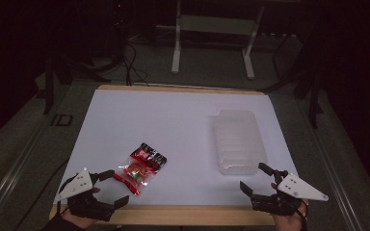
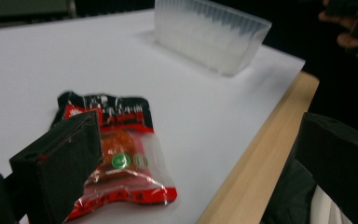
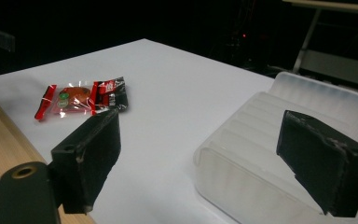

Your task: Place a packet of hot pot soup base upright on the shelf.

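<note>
A red and black snack packet (image 1: 141, 167) with a clear window lies flat on the white table sheet (image 1: 173, 125), left of centre near the front. My left gripper (image 1: 113, 188) stands open at the front left edge, just left of the packet (image 2: 116, 154), holding nothing. A frosted translucent plastic box (image 1: 238, 140) rests upside down at the right. Just in front of that box (image 3: 279, 163), my right gripper (image 1: 254, 179) is open and empty at the front right edge. The packet (image 3: 81, 99) also lies far left in the right gripper view.
The wooden table edge (image 1: 183, 215) runs along the front under both hands. Beyond the table, a white metal frame (image 1: 212, 38) and cables (image 1: 130, 62) stand on a dark floor. The surroundings are dim.
</note>
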The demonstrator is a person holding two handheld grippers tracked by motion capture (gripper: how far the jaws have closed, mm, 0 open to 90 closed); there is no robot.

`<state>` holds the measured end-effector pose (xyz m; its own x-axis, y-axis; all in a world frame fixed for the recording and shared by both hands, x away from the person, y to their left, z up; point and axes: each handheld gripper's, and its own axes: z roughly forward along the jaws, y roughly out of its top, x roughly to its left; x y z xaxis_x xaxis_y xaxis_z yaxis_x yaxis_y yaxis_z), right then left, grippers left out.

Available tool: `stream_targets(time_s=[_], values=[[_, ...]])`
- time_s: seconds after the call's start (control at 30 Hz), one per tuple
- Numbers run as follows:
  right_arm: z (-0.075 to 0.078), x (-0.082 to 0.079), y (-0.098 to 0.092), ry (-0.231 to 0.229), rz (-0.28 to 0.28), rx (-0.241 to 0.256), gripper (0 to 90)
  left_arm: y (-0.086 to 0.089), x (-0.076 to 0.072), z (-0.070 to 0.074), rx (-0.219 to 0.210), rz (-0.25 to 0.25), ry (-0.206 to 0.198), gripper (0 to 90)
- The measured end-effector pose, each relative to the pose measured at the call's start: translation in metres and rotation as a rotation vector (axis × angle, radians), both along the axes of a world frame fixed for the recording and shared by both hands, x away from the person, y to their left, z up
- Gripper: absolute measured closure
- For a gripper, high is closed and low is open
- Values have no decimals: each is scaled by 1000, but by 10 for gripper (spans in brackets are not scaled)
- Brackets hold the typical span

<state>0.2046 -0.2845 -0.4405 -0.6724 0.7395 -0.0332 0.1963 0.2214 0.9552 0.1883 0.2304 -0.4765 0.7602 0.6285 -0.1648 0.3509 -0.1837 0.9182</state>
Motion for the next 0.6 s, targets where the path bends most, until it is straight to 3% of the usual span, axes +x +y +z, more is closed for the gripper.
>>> stream_targets(time_s=[0.2,0.37,0.53,0.6], values=[[0,-1,5,20,23,-12,119,-8,5,-4,56,-52,31,10],[2,-5,12,43,52,6,103,-15,14,3,54,-84,41,10],[5,-13,21,-13,80,-26,103,-19,19,10,56,-105,45,22],[6,-16,24,-14,93,-27,103,-22,24,14,73,-111,40,22]])
